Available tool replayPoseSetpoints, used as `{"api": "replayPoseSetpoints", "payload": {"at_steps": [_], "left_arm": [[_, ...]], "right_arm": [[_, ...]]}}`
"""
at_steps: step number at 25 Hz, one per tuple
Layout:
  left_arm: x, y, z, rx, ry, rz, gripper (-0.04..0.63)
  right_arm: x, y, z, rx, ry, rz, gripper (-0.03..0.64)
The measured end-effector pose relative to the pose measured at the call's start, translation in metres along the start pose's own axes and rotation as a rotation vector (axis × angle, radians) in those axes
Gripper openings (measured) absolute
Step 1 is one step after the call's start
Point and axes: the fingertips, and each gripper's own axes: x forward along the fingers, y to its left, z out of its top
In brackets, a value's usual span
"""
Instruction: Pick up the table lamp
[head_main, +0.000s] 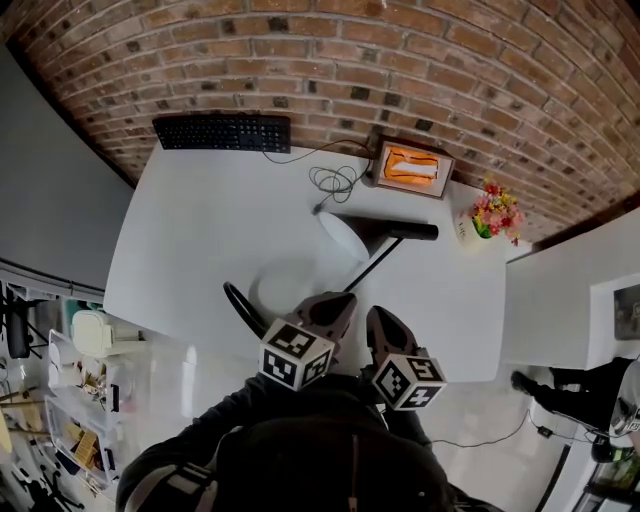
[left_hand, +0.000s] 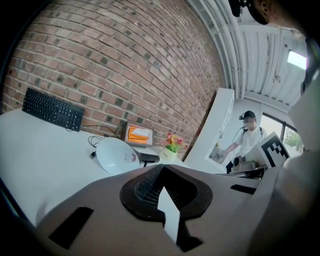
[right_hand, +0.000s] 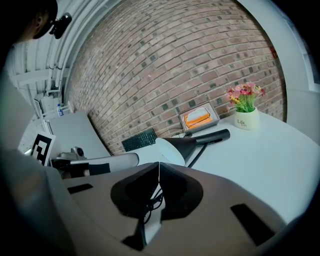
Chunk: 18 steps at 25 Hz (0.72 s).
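Observation:
The table lamp (head_main: 345, 237) rests on the white table (head_main: 200, 230), a black cone shade with a white inside, a black cylinder behind it and a thin black stem (head_main: 370, 270) running toward me. It also shows as the lamp (left_hand: 117, 156) in the left gripper view and the lamp (right_hand: 172, 149) in the right gripper view. My left gripper (head_main: 345, 300) is shut and empty, just short of the stem's near end. Beside it, my right gripper (head_main: 378, 318) is also shut and empty. The jaws meet in the left gripper (left_hand: 162, 167) and right gripper (right_hand: 159, 165) views.
A black keyboard (head_main: 222, 132) lies at the table's far left by the brick wall. An orange tissue box (head_main: 412, 167) and a coiled cable (head_main: 335, 182) sit at the back, a flower pot (head_main: 495, 213) at the right. A person (left_hand: 247, 137) stands off to the right.

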Motion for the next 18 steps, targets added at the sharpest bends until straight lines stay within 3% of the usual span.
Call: {"api": "replayPoseSetpoints", "payload": {"at_steps": [10, 18], "left_arm": [[-0.009, 0.004, 0.001, -0.028, -0.018, 0.040, 0.006], [-0.020, 0.004, -0.008, -0.097, -0.025, 0.113, 0.006]], "right_arm": [[0.005, 0.006, -0.004, -0.005, 0.034, 0.031, 0.011], [-0.001, 0.010, -0.011, -0.036, 0.082, 0.054, 0.011]]}}
